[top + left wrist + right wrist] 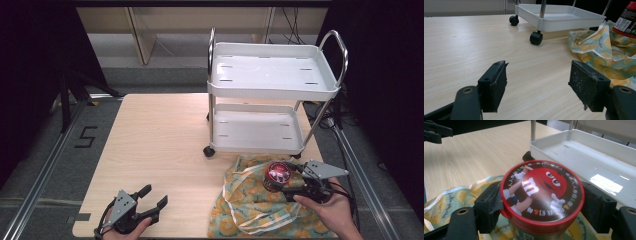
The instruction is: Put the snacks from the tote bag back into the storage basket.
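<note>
Two grippers are in my hands: my right gripper point(280, 186) is clamped around a red-lidded candy tub point(541, 195), held upright over the lemon-print bag point(250, 205) just in front of the white cart point(272, 95). My left gripper point(152, 197) gapes wide with nothing between its jaws, low over the table point(160, 135), well apart.

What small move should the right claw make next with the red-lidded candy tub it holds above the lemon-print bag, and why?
Probably carry the candy tub forward toward the white cart. The right claw is clamped on it just below the lid, holding it above the lemon-print bag, and the cart's lower shelf stands right ahead. The left claw rests open, off to the side.
</note>
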Tool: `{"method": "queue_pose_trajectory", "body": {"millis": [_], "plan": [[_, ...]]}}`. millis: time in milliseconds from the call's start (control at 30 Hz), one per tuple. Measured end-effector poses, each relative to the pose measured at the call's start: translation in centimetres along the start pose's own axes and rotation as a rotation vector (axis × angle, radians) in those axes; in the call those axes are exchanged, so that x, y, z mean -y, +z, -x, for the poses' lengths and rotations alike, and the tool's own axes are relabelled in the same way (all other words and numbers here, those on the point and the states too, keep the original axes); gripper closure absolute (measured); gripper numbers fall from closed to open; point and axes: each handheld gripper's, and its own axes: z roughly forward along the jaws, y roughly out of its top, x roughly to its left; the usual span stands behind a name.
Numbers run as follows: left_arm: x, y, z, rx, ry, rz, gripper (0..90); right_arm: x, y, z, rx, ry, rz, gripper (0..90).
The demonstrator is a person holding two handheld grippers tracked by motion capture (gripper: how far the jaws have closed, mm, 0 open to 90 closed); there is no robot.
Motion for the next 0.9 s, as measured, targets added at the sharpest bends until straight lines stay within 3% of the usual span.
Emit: {"method": "queue_pose_trajectory", "body": {"millis": [100, 167, 233, 267, 300, 367, 400, 533, 600, 633, 900], "plan": [[0.0, 0.0, 0.0, 0.003, 0.000, 0.001, 29.4, -0.1, 0.0, 0.0, 0.006, 0.011, -0.007, 26.1], [0.0, 0.1, 0.0, 0.009, 0.004, 0.004, 29.4, -0.1, 0.1, 0.2, 0.009, -0.014, 0.005, 26.1], [0.0, -0.1, 0.1, -0.006, 0.005, -0.010, 29.4, -0.2, 0.1, 0.0, 0.000, 0.012, -0.002, 26.1], [0.0, 0.0, 0.1, -0.005, 0.005, -0.007, 29.4, -0.3, 0.2, 0.2, 0.005, -0.019, 0.009, 26.2], [0.0, -0.1, 0.1, -0.005, 0.005, -0.009, 29.4, -0.3, 0.3, 0.1, 0.016, -0.004, 0.024, 26.1], [-0.1, -0.1, 0.1, -0.006, 0.007, -0.013, 29.4, -0.5, 0.2, 0.3, 0.001, -0.030, 0.007, 26.1], [-0.1, -0.1, 0.1, -0.008, 0.005, -0.012, 29.4, -0.5, 0.3, 0.1, -0.003, -0.007, 0.005, 26.1], [0.0, 0.0, 0.2, -0.004, 0.004, -0.006, 29.4, -0.8, 0.5, 0.2, -0.004, -0.028, 0.004, 26.2], [0.0, 0.0, 0.2, -0.005, 0.004, -0.006, 29.5, -0.9, 0.5, -0.1, -0.005, 0.007, -0.005, 26.1], [0.0, 0.0, 0.2, -0.005, 0.004, -0.006, 29.5, -0.9, 0.7, 0.1, 0.001, -0.011, 0.016, 26.2], [0.0, -0.1, 0.2, -0.004, 0.006, -0.008, 29.4, -1.2, 0.8, 0.2, -0.006, -0.005, 0.003, 26.2]]}}
